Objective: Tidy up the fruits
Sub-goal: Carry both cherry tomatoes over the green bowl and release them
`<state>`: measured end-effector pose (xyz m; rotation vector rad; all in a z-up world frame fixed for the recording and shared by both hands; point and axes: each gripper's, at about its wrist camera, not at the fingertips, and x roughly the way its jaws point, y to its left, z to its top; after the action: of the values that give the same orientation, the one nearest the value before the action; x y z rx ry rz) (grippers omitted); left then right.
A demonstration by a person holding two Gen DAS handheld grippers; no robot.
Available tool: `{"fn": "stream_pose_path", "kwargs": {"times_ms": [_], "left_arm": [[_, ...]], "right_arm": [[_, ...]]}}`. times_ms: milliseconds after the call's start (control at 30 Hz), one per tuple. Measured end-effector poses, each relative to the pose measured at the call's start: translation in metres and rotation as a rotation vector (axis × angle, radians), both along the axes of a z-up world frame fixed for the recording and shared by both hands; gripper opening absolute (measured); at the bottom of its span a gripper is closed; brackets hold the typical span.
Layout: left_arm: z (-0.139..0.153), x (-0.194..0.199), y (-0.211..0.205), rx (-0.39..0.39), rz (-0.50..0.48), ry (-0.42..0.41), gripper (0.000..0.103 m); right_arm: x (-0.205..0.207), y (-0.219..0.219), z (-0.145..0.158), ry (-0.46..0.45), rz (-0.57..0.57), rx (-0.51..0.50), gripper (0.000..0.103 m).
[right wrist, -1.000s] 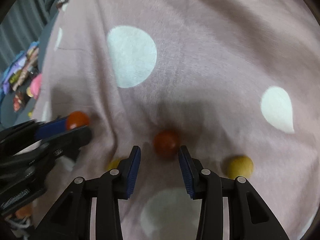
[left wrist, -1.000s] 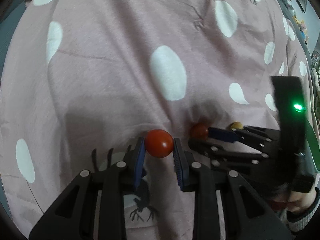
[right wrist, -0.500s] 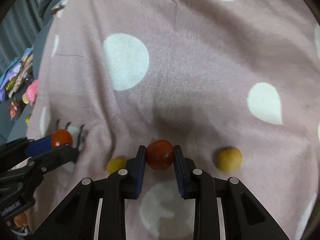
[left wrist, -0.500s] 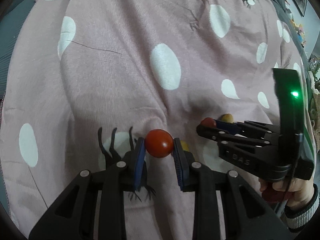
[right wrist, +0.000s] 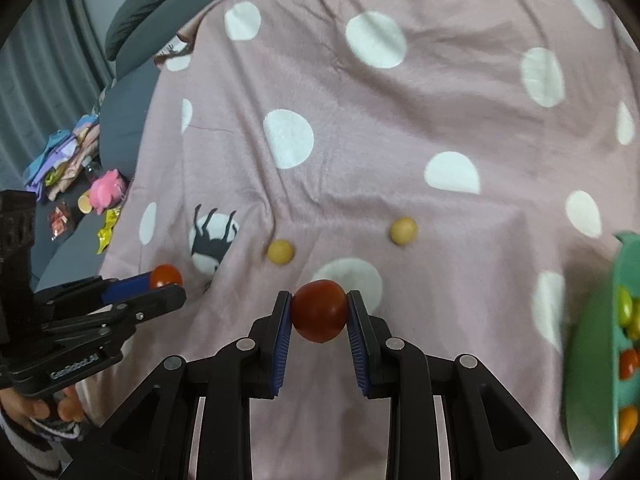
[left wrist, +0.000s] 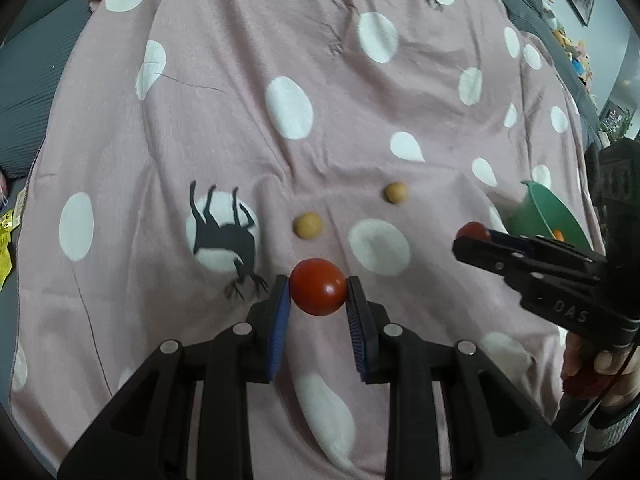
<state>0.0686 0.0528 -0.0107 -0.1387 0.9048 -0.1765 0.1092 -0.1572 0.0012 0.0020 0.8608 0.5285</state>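
Note:
My left gripper [left wrist: 318, 294] is shut on a red cherry tomato [left wrist: 318, 287] and holds it above the pink spotted blanket [left wrist: 240, 140]. My right gripper [right wrist: 319, 316] is shut on a second red tomato [right wrist: 320, 315], also lifted. Each gripper shows in the other's view: the right one [left wrist: 472, 236] with its tomato [left wrist: 474, 231], the left one [right wrist: 166, 284] with its tomato [right wrist: 165, 276]. Two yellow round fruits lie on the blanket [left wrist: 307, 225] [left wrist: 396, 193], also in the right wrist view [right wrist: 281, 252] [right wrist: 404, 231]. A green bowl [right wrist: 596, 360] at the right holds several fruits.
The bowl's rim [left wrist: 540, 204] shows behind the right gripper. Grey cushions [right wrist: 160, 12] border the blanket at the back. Toys and wrappers [right wrist: 92, 196] lie off the blanket's left edge. A black deer print [left wrist: 224, 236] marks the blanket.
My right gripper closed on its tomato and lifted it. Both grippers rose away from the blanket with their tomatoes; the green bowl came into view at the right.

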Motion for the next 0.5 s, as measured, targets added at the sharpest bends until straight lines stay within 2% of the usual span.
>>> {"fn": "stream_pose_path", "kwargs": {"times_ms": [100, 500], "left_arm": [[0.001, -0.012, -0.011, 0.006, -0.009, 0.0, 0.028], [0.016, -0.046, -0.05, 0.027, -0.08, 0.007, 0.028]], "right_arm": [[-0.018, 0.003, 0.001, -0.016, -0.016, 0.001, 0.029], [-0.078, -0.044, 0.025, -0.097, -0.098, 0.012, 0.029]]}}
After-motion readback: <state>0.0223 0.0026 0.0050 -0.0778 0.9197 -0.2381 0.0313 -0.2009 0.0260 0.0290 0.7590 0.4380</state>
